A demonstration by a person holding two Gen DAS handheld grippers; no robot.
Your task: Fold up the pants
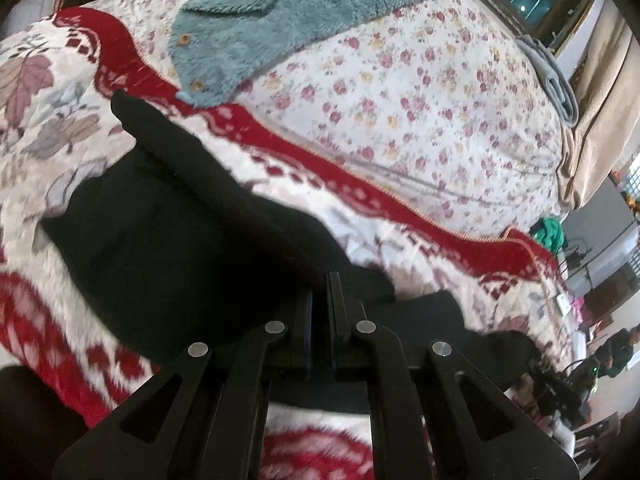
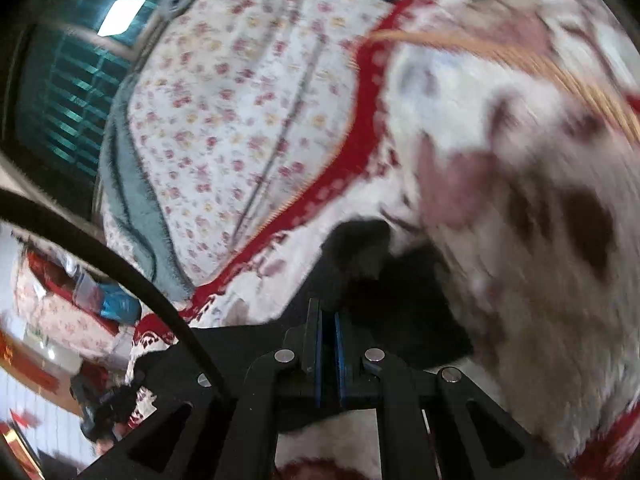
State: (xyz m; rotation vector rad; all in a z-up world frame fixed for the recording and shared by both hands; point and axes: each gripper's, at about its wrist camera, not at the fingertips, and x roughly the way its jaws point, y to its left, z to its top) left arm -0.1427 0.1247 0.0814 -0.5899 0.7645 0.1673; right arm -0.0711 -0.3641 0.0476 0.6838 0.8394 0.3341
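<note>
Covering bed: red-white blanket (image 1: 360,184); floral quilt (image 1: 420,92).

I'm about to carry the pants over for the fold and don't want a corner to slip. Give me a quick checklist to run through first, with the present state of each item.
1. Left gripper shut on the black pants: ok, fingers nearly together with cloth between.
2. Right gripper shut on the pants: ok, by the look of it.
3. Cloth lying flat: not ok, bunched ahead of the left gripper.
4. Teal fleece jacket apart from the pants: ok.
5. Red and white blanket not pinched: cannot tell.
6. Sharp right view: not ok, blurred.
</note>
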